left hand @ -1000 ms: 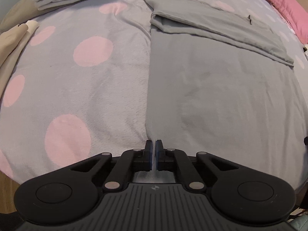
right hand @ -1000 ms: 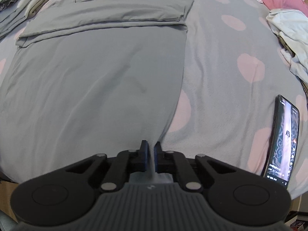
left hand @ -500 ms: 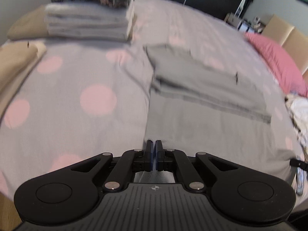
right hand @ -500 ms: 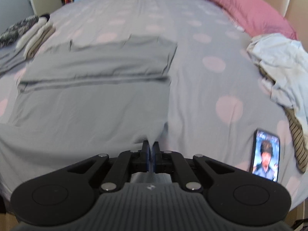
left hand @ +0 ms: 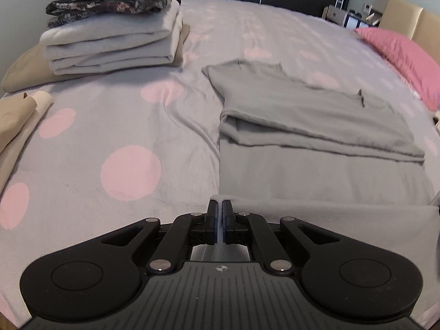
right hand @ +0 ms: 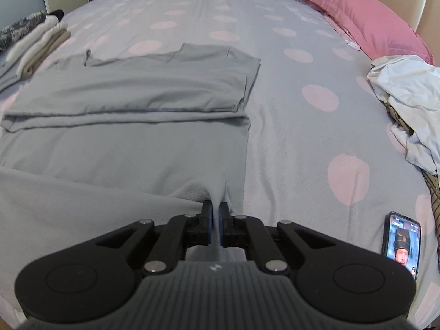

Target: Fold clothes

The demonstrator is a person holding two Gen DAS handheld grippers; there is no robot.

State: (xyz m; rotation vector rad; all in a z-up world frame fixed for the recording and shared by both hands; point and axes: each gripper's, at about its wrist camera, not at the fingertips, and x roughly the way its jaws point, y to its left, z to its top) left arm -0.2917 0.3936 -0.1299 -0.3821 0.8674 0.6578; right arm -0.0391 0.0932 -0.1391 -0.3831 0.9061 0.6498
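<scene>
While the left gripper (left hand: 219, 206) and right gripper (right hand: 216, 208) each pinch a near corner of the grey T-shirt (left hand: 316, 115) at lower centre, its far half lies folded mid-frame on the polka-dot bedspread (left hand: 129, 126), stacked folded clothes (left hand: 110, 38) upper left.

Wide bed (left hand: 247, 30) under a grey cover with pink dots (right hand: 302, 126). Near the middle, a grey garment (right hand: 132, 126) spread flat, its far part folded over in a band, its near hem lifted off the cover. Toward the far left corner, a stack of folded clothes (left hand: 110, 38): pale pieces on a beige one, a dark patterned piece on top. Along the left edge, more beige fabric (left hand: 16, 121). At the right edge, a pink pillow (right hand: 363, 19) by the headboard, a rumpled heap of pale clothes (right hand: 407, 101) nearer, and a phone (right hand: 402, 243) with a lit screen at the near right corner.
</scene>
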